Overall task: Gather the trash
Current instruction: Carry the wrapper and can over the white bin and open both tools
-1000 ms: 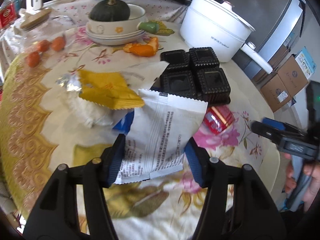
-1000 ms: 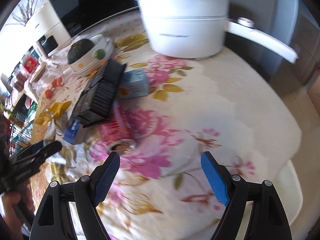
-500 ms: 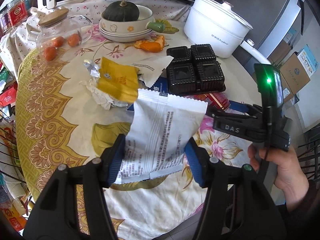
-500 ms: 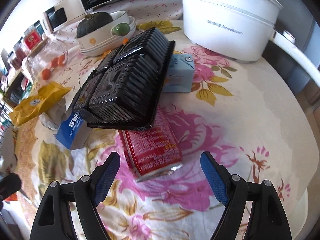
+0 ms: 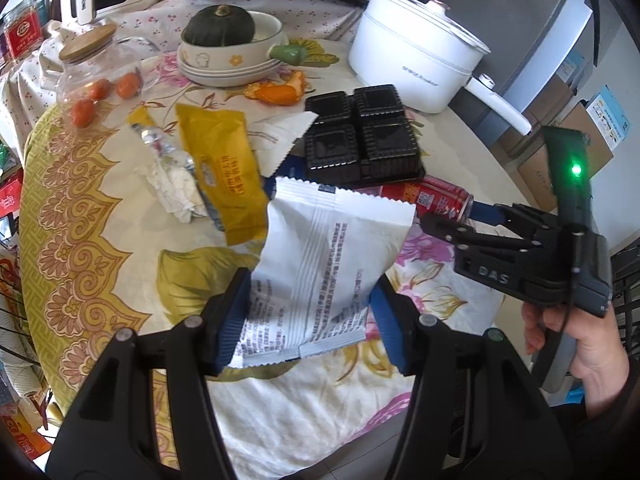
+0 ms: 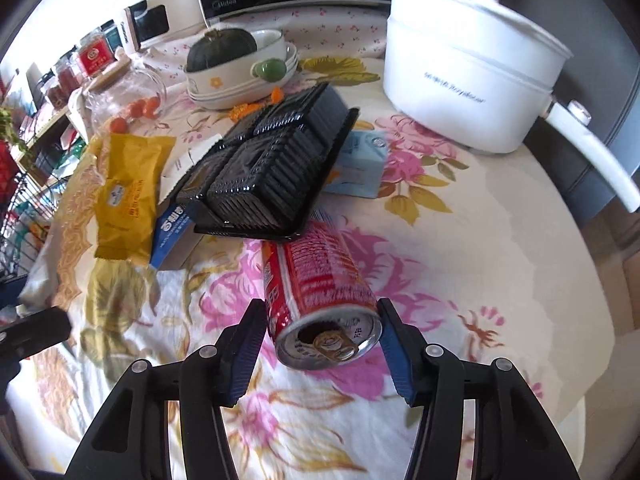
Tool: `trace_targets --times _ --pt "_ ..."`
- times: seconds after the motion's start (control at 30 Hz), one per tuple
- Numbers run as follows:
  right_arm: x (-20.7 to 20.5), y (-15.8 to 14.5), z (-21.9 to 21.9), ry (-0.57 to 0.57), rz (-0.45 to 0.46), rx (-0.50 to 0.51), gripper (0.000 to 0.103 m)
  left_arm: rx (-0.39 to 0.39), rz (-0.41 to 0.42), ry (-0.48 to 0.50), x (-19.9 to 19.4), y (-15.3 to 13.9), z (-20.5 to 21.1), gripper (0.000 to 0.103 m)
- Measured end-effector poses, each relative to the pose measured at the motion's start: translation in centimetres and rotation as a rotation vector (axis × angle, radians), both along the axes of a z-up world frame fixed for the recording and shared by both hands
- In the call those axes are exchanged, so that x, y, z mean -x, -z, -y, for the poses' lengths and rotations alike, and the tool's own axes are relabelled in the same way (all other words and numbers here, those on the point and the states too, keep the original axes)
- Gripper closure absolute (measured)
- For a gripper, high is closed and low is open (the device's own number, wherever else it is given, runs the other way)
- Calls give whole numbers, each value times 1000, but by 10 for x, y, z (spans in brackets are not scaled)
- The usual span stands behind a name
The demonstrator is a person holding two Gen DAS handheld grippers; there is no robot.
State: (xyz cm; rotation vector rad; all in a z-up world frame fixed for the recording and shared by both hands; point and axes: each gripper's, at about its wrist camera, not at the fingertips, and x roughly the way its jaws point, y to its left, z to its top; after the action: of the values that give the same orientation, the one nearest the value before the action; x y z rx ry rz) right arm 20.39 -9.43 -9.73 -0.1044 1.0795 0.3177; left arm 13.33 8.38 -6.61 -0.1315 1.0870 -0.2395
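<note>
My left gripper (image 5: 310, 326) is shut on a white printed wrapper (image 5: 332, 264) and holds it above the table's near edge. My right gripper (image 6: 320, 344) is open, its blue pads on either side of a red drink can (image 6: 320, 292) that lies on its side on the flowered tablecloth; I cannot tell whether the pads touch it. The can (image 5: 428, 196) and the right gripper (image 5: 452, 226) also show in the left wrist view. A yellow wrapper (image 6: 128, 196), a black plastic tray (image 6: 272, 168), a blue carton (image 6: 176, 232) and crumpled tissue (image 5: 176, 184) lie beyond.
A white electric pot (image 6: 468, 76) with a long handle stands at the back right. A bowl with a green squash (image 6: 236, 60), a glass jar (image 6: 128, 92), orange peel (image 5: 280, 90) and a light blue box (image 6: 360, 168) are on the table. Cardboard boxes (image 5: 560, 140) stand on the floor.
My right gripper has moved forward so the red can now lies between its pads. My left gripper has pulled back and up with the white wrapper.
</note>
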Motion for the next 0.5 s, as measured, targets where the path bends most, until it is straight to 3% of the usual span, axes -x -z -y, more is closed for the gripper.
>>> trace_targets --times 0.5 --pt "31 -26 74 73 13 -3 48 -22 -5 76 3 2 39 43"
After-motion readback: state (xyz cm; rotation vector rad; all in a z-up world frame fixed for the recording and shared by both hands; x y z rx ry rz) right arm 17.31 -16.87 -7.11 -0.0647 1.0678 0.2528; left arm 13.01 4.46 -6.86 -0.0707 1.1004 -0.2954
